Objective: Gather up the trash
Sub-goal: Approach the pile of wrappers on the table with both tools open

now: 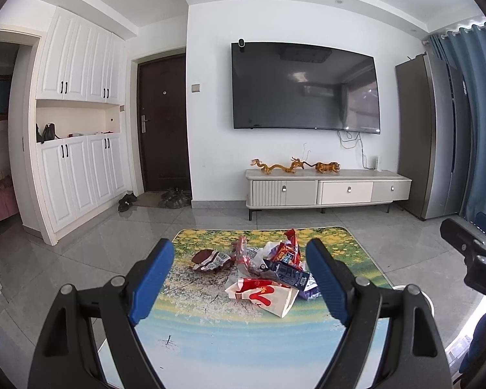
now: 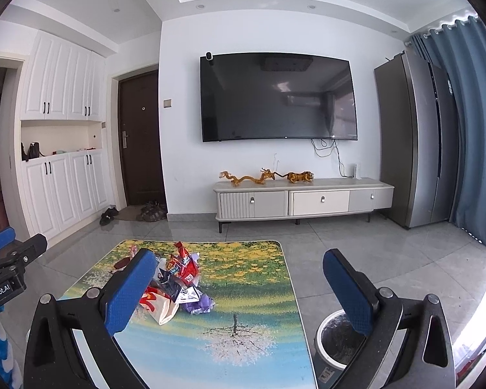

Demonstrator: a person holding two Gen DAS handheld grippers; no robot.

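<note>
A pile of trash (image 1: 269,269) lies on the low table (image 1: 210,334) with a landscape print: a white and red paper bag (image 1: 265,293), a dark snack packet (image 1: 288,274), a red wrapper (image 1: 290,248), a brown and white wrapper (image 1: 209,259) and a purple scrap (image 2: 197,303). My left gripper (image 1: 239,278) is open and empty, held above the table just short of the pile. My right gripper (image 2: 239,288) is open and empty, to the right of the pile (image 2: 175,278). A round trash bin (image 2: 335,334) with a dark liner stands on the floor by the table's right edge.
Grey tiled floor (image 1: 113,253) surrounds the table. A TV cabinet (image 1: 327,188) with ornaments stands against the far wall under a wall TV (image 1: 304,87). A fridge (image 1: 434,136) and blue curtain are at right, white cupboards (image 1: 77,129) and a door at left.
</note>
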